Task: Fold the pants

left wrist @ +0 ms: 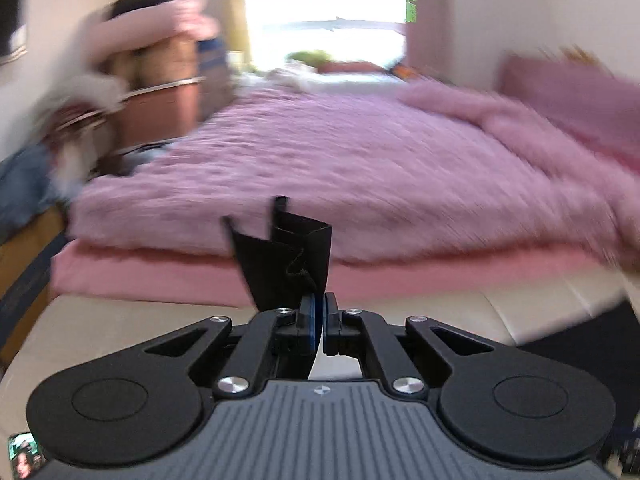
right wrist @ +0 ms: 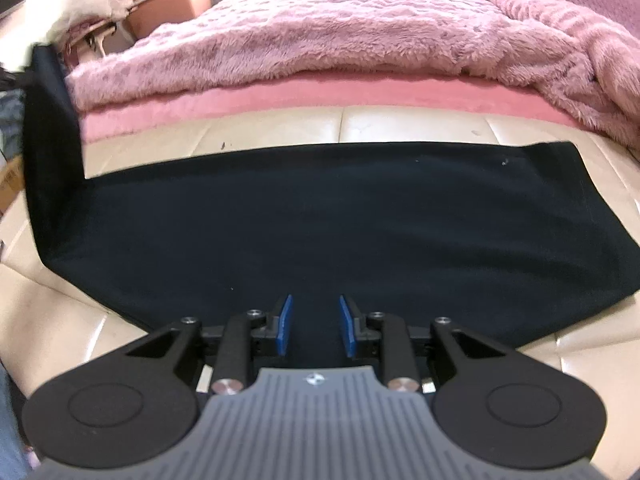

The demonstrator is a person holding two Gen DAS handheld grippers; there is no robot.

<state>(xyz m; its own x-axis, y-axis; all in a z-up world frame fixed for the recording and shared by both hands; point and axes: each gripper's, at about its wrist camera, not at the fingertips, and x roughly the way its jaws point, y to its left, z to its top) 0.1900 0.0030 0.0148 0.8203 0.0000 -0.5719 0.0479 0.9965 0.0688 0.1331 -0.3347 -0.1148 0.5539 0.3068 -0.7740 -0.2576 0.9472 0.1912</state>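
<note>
black pants (right wrist: 320, 220) lie spread on a cream leather bench (right wrist: 420, 126), left end lifted off it.

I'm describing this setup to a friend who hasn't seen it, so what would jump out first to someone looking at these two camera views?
First, the black pants, spread flat across the cream padded surface under the open right gripper, with their left end lifted upright. That end is pinched in the shut left gripper, the cloth standing up from between its blue pads. Behind everything, a fluffy pink blanket covers the bed.
</note>
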